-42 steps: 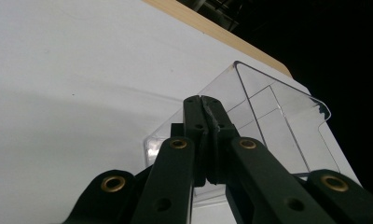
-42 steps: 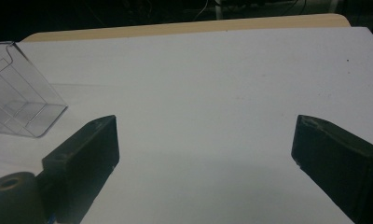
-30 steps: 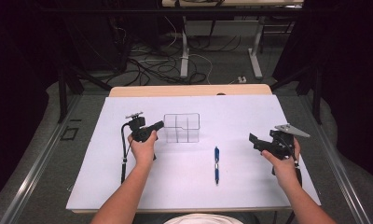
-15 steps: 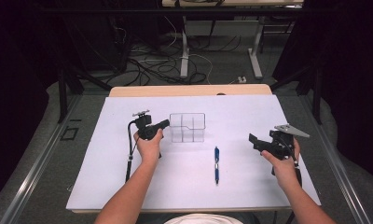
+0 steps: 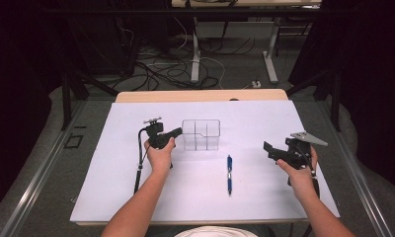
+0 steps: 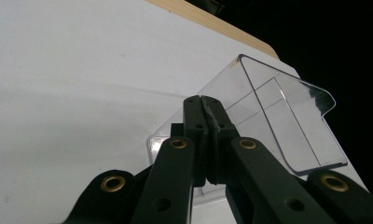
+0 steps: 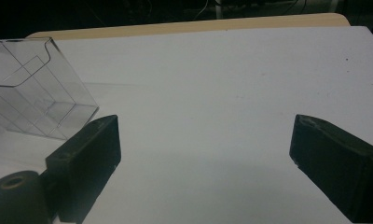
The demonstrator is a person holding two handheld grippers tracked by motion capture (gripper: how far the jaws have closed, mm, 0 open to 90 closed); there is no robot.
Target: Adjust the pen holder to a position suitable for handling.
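**Left tool clamped on the clear box, right tool wide apart**

From the high view I have the left tool [image 5: 178,132] at the left wall of the clear box [image 5: 201,134], which sits on the white desk [image 5: 111,197] just past centre, toward 12 o'clock. In the left gripper view, my two jaws are pressed together around the box's near wall; the box [image 6: 287,126] looks tilted here, its dividers showing through the plastic.

The right tool [image 5: 267,148] hangs over the desk at 3 o'clock, well apart from the box and pointing toward it. In the right gripper view its jaws stand wide apart with only bare desk between them, and the box [image 7: 35,93] lies off at 10 o'clock.

A blue pen [image 5: 229,174] lies on the desk between my hands, at 5 o'clock from the box, touching neither tool.
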